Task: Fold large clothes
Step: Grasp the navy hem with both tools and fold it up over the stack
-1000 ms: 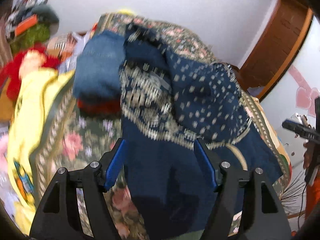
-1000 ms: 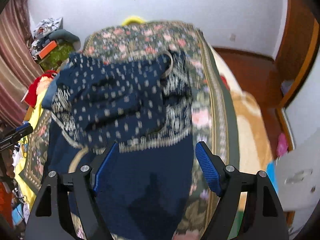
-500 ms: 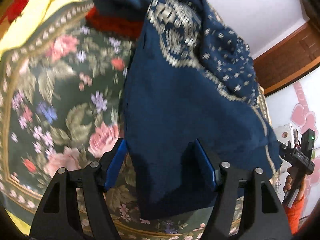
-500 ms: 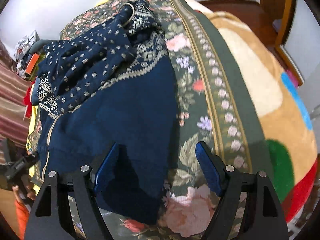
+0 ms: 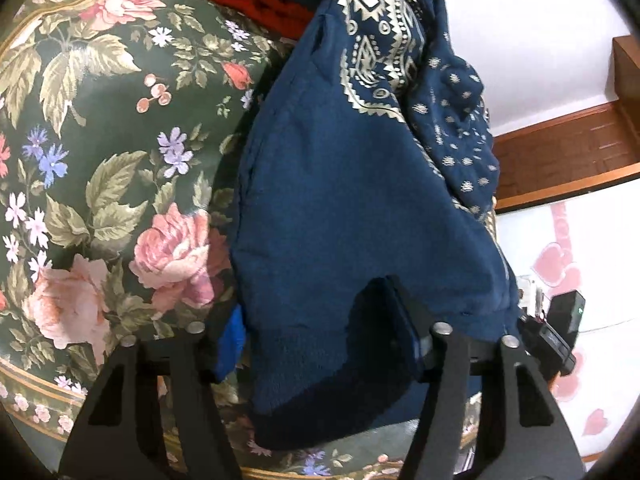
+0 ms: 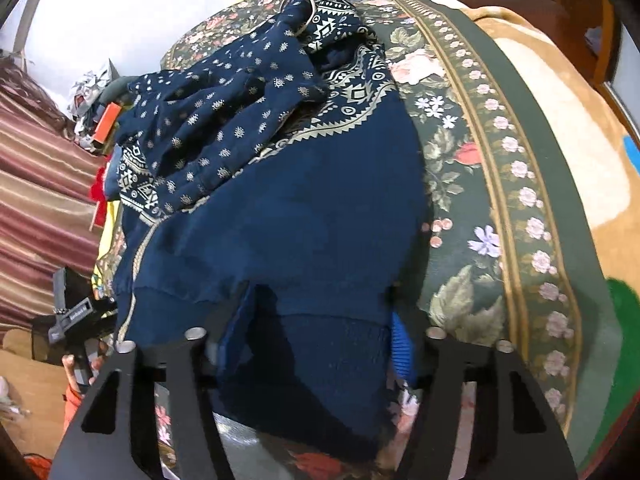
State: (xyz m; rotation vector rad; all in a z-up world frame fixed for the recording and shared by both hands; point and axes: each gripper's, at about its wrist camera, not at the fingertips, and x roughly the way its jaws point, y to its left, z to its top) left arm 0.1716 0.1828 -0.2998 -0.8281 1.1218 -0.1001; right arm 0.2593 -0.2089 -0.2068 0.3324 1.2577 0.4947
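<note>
Two tools, left tool and right tool, each stand spread around the hem of one navy garment, seemingly unclamped, lying on the floral bed toward twelve o'clock.

looks like a bedroom in someone's home: a bed with a green floral bedspread, striped curtains, pink heart decals on the wall, wooden trim.

The garment is lying on the bedspread near its front edge, its hem between each gripper's fingers, with a clothes pile behind it.
</note>
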